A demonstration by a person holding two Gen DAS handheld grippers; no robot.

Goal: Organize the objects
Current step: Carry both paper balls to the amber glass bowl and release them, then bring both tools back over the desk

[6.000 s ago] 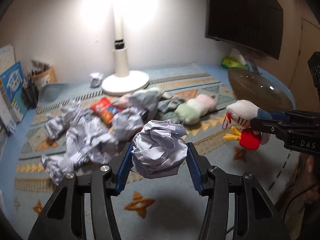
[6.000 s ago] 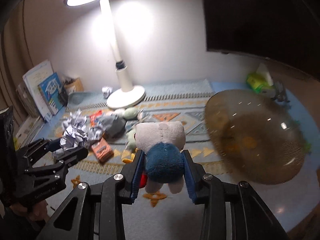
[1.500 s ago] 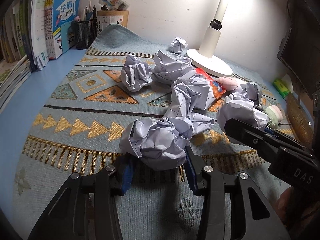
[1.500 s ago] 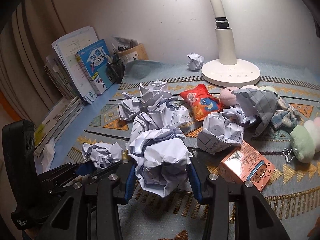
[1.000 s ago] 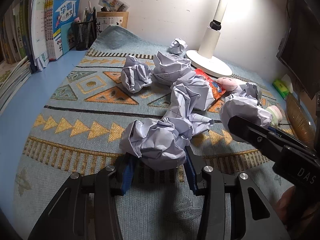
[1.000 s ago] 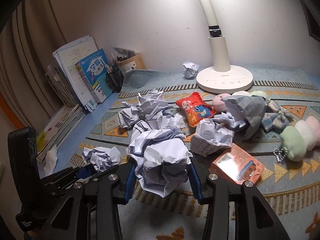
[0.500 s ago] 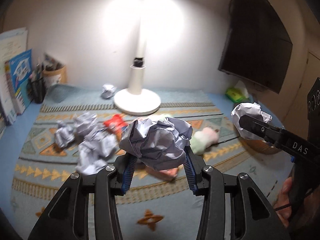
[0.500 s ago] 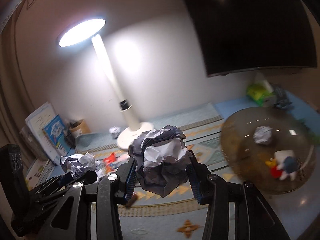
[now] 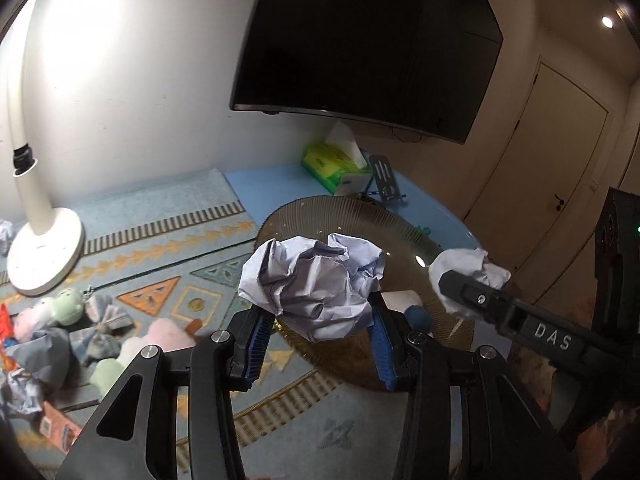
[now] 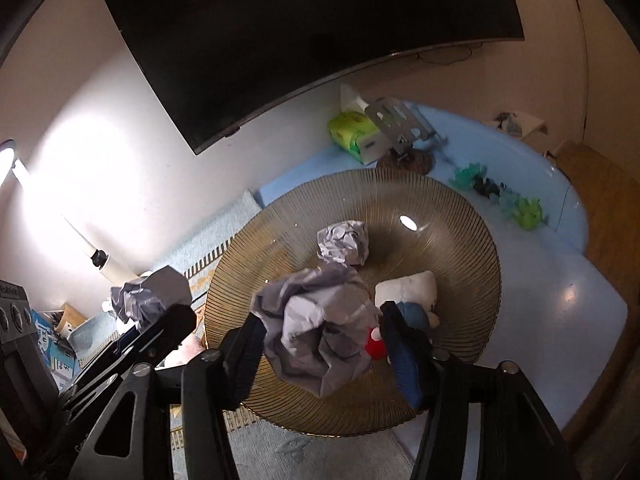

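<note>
Above the ribbed glass plate [image 10: 460,240], one paper ball [image 9: 316,284] is clamped in the left gripper [image 9: 316,344]. The right gripper's [image 10: 324,344] jaws have just been widened around a second ball [image 10: 316,324]. One crumpled ball [image 10: 344,242] and one plush toy [image 10: 408,292] are seen on the plate.

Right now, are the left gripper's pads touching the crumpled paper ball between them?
Touching: in the left wrist view, both pads of the left gripper press the paper ball.

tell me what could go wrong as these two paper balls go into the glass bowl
1. The right claw has just been opening over the glass bowl; its paper ball may land on the plush toy and roll out.
2. The left claw, shut on its paper ball, sits nearer the bowl's rim, so a drop there might miss onto the rug.
</note>
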